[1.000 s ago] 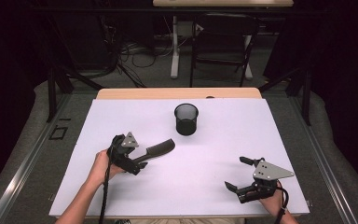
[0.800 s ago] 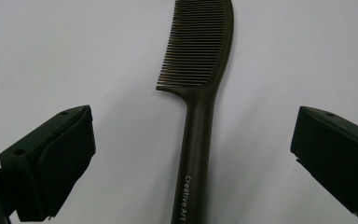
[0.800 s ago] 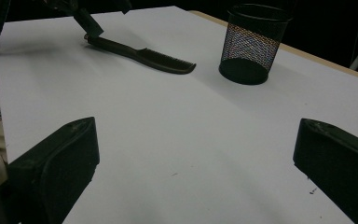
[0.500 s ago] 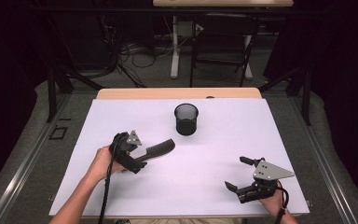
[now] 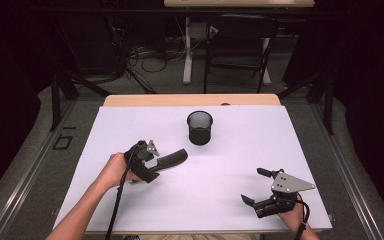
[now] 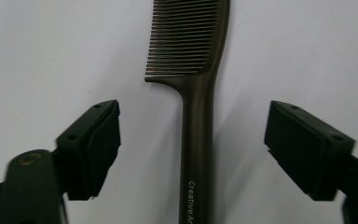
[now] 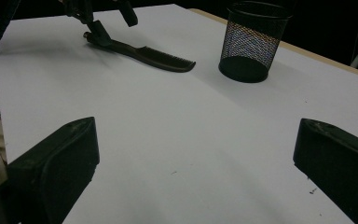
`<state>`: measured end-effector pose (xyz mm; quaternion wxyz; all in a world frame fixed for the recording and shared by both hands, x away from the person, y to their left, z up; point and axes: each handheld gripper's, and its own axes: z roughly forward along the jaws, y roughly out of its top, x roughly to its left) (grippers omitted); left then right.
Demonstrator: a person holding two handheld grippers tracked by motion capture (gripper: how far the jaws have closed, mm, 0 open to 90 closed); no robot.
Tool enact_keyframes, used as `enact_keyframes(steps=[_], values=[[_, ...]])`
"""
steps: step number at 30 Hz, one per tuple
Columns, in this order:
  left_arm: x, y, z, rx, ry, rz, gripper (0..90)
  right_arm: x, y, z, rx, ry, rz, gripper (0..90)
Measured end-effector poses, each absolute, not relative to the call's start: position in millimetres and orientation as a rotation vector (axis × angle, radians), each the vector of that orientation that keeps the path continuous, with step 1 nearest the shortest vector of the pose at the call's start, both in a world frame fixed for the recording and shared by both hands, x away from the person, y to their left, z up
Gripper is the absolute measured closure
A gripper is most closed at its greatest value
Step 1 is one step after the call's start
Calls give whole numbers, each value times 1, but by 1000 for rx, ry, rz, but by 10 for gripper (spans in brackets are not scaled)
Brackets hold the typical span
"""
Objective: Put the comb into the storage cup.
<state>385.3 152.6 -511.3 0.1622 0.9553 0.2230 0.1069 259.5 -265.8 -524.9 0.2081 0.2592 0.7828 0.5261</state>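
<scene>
Comb (image 6: pixel 196 135) lay lengthwise between my left tongs' (image 6: pixel 193 144) closing, not yet touching jaws; right tongs (image 7: pixel 196 175) waited wide, far off.

Left black two-jaw gripper (image 5: pixel 172 159) held low in the left hand (image 5: pixel 112 170), jaws just closing yet apart, right black two-jaw gripper (image 5: pixel 254 186) resting low, jaws wide

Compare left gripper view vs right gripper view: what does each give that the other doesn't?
Left gripper view: comb teeth close up, white lettering on the handle, and the left gripper, which has just been closing, with jaws standing either side of the handle, not touching it.
Right gripper view: black wire-mesh cup standing upright beyond the comb's toothed end, and the right gripper open over bare sheet.
Both: the dark brown plastic comb flat on the white table sheet.
</scene>
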Motion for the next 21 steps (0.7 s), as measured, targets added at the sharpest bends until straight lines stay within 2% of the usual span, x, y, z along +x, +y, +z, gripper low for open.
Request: enact_keyframes(steps=[12, 21], values=[[398, 141, -515, 2835, 616, 198, 519, 260, -266, -525, 716, 2177, 1468, 0], [405, 136, -520, 2902, 623, 146, 638, 259, -266, -525, 713, 2179, 1469, 0]])
